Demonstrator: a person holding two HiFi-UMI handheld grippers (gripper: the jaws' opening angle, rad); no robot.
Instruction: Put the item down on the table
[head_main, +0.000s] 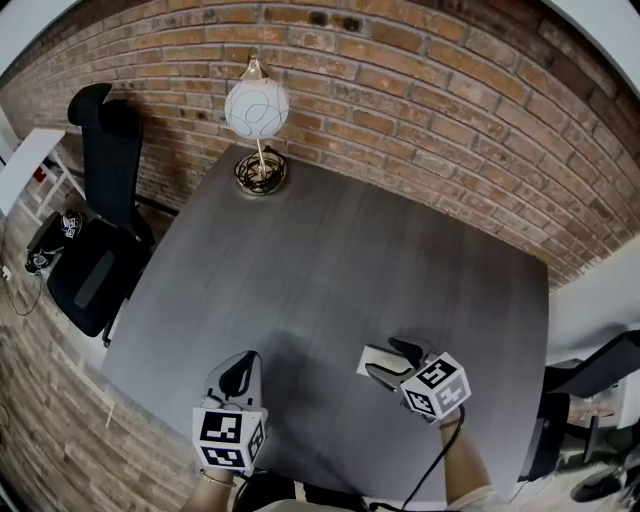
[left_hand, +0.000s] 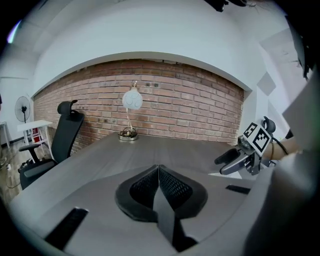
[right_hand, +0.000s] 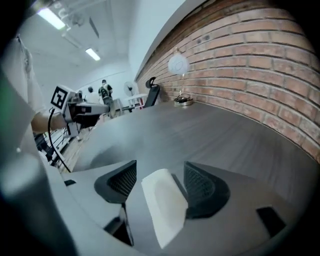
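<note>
The right claw (right_hand: 160, 169) has its jaws apart around the small white shallow-dished slab (right_hand: 163, 207). The slab lies close against one jaw with a gap at the other, and seems to rest on the dark grey wood-grain worktop (head_main: 330, 250) at the side far from the white globe lamp on its brass foot (head_main: 257, 108). To finish well, I judge the slab should first sit flat; then the claw should draw straight back along its own line so neither jaw drags it, while the left claw (left_hand: 159, 170), closed on nothing, holds clear
</note>
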